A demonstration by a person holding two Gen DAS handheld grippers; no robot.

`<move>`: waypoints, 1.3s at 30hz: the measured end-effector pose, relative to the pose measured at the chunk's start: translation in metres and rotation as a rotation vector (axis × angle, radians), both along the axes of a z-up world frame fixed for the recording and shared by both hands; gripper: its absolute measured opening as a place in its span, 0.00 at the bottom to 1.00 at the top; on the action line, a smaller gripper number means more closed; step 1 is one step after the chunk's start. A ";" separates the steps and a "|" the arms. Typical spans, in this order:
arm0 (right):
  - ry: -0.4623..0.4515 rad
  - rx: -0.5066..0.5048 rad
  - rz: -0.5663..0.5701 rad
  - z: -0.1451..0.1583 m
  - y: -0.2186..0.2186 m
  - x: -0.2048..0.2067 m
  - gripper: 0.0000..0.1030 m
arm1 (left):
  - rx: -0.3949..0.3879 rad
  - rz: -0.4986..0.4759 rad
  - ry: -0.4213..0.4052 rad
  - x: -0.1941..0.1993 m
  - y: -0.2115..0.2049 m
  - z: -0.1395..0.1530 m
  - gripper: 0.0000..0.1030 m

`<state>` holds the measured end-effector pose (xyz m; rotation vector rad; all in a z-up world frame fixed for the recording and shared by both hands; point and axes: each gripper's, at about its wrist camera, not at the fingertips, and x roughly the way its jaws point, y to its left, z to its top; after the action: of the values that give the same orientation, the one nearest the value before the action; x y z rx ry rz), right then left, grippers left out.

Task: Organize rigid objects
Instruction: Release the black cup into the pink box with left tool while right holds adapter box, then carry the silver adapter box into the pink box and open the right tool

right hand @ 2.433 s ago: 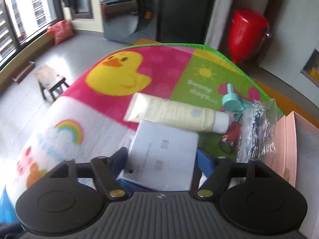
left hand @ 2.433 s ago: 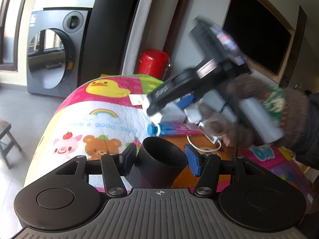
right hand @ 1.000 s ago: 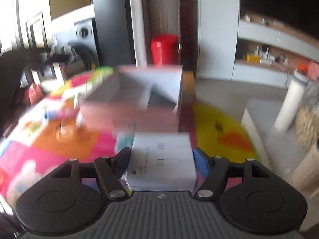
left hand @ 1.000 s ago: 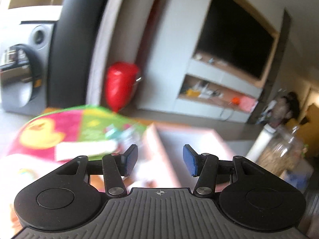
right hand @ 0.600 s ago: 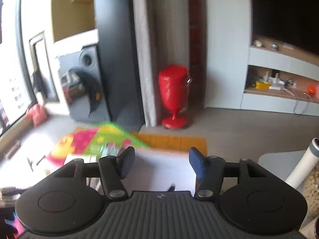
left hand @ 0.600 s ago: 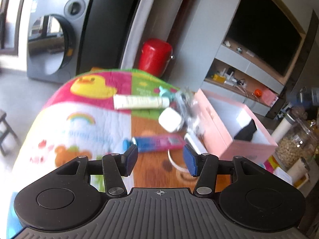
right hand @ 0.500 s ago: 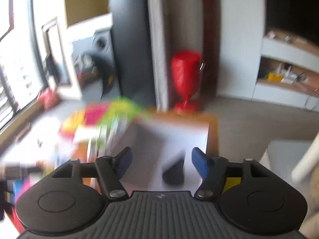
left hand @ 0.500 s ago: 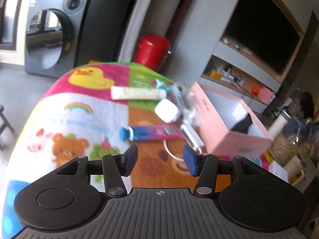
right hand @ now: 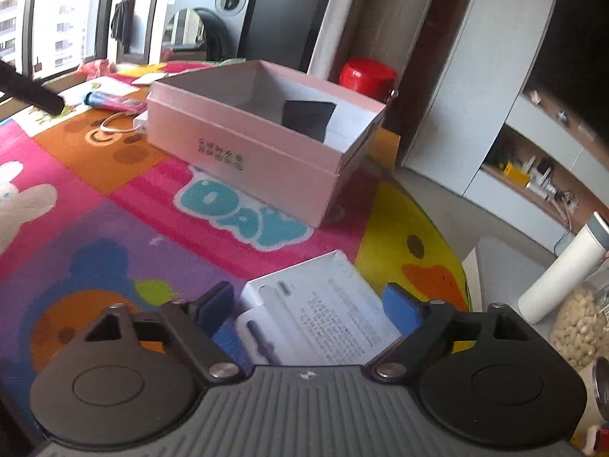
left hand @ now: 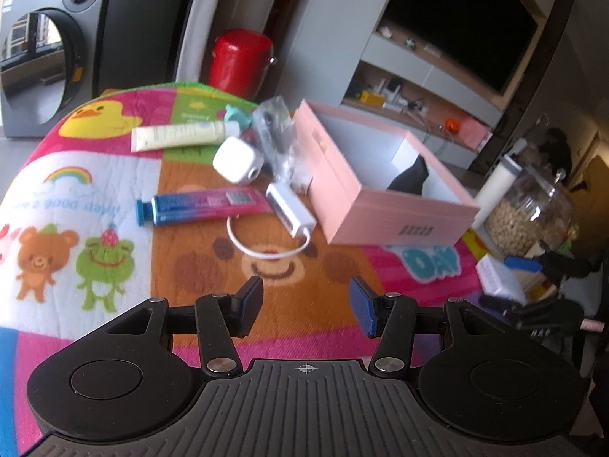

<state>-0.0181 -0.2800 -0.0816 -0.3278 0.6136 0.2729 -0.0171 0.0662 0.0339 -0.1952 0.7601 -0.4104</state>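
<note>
Left wrist view: the left gripper (left hand: 305,306) has its jaws spread and empty above the mat (left hand: 266,297); the pink box (left hand: 380,190) sits at 1 o'clock

Right wrist view: the right gripper (right hand: 310,310) is opening its jaws, the white box (right hand: 323,320) lying loose between them on the mat, pink box at 11 o'clock

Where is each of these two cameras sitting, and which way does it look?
Left wrist view: sits on the left gripper, looking along its empty open fingers across the cartoon mat at tubes, chargers and the pink box.
Right wrist view: sits on the right gripper, its jaws opening around a white carton, facing the box's printed side.
Shared: box, mat, red bin.
</note>
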 end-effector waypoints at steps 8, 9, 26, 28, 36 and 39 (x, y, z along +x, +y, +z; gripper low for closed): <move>-0.011 0.153 -0.074 0.004 -0.011 -0.003 0.88 | -0.008 0.015 0.048 0.000 0.003 -0.012 0.53; -0.003 0.180 -0.043 0.007 -0.007 -0.006 0.88 | -0.014 0.014 0.053 0.001 0.002 -0.014 0.53; 0.263 0.302 -0.300 0.010 0.033 -0.024 0.81 | 0.039 0.043 0.022 -0.007 0.000 -0.012 0.53; 0.202 0.189 -0.271 0.011 0.049 -0.022 0.68 | 0.050 0.040 0.008 -0.009 0.002 -0.011 0.53; -0.047 0.310 -0.112 0.120 0.058 0.029 0.67 | 0.043 0.085 0.019 0.001 0.022 -0.016 0.53; -0.152 0.267 -0.143 0.151 0.069 0.080 0.74 | 0.076 0.063 -0.016 0.009 0.023 -0.009 0.53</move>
<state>0.0622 -0.2109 0.0692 -0.0461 0.4415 0.1877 -0.0080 0.0890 0.0254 -0.1444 0.7510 -0.3230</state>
